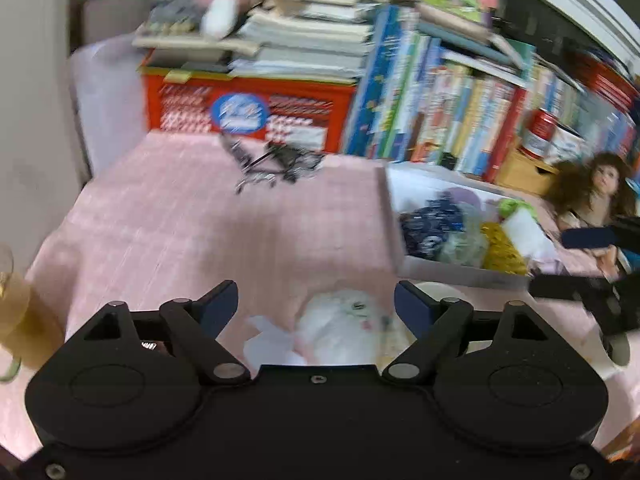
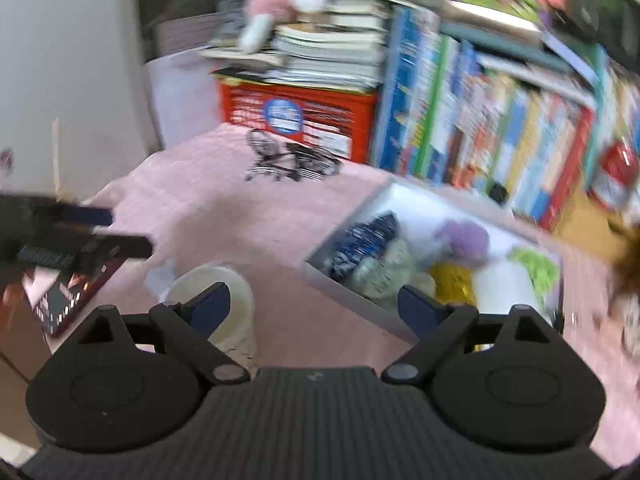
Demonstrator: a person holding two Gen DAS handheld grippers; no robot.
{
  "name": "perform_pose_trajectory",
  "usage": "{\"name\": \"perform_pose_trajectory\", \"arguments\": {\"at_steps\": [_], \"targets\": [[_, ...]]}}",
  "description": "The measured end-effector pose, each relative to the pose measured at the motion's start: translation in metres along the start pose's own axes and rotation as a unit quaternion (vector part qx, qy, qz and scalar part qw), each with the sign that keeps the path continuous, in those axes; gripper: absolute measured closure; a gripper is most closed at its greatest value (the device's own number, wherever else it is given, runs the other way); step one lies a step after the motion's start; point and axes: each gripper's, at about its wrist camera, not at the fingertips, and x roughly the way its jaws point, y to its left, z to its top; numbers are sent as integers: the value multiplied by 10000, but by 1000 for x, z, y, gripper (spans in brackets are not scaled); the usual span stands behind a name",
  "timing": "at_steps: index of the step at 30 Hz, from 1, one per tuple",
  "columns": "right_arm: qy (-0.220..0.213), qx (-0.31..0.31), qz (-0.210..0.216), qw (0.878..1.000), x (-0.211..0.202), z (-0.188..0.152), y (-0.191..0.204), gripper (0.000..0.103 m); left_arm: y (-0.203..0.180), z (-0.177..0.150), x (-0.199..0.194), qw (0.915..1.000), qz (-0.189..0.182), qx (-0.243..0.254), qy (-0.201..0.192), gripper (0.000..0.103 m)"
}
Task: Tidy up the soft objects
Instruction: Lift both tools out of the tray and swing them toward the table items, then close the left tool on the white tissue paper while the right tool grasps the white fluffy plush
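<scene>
My left gripper (image 1: 316, 306), jaws released and empty, has the white plush (image 1: 340, 330) low-centre between them, nearer than my equally released right gripper (image 2: 314, 306)

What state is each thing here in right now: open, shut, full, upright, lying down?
Left hand-held gripper: open, empty, above the white plush.
Right hand-held gripper: open, empty.
White plush: lying on the pink cloth, outside the box.
White box: lidless, holding several soft items.
Doll: lying beside the box.
Books: standing upright in a row.
</scene>
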Motion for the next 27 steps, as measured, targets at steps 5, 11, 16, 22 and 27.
{"name": "perform_pose_trajectory", "arguments": {"at_steps": [5, 11, 16, 22, 27], "targets": [[-107, -948, 80, 9954, 2, -1, 43, 8, 30, -5, 19, 9983, -3, -460, 346, 50], [-1, -1604, 181, 9869, 12, -1, 77, 8, 52, -20, 41, 9944, -121, -770, 719, 60], [118, -1794, 212, 9835, 23, -1, 93, 8, 56, -26, 58, 9927, -165, -863, 824, 60], [267, -2001, 185, 9792, 34, 0, 105, 8, 59, -32, 73, 9904, -300, -941, 968, 68], [378, -2349, 189, 9711, 43, 3, 121, 8, 59, -36, 67, 9913, -373, -912, 875, 69]]}}
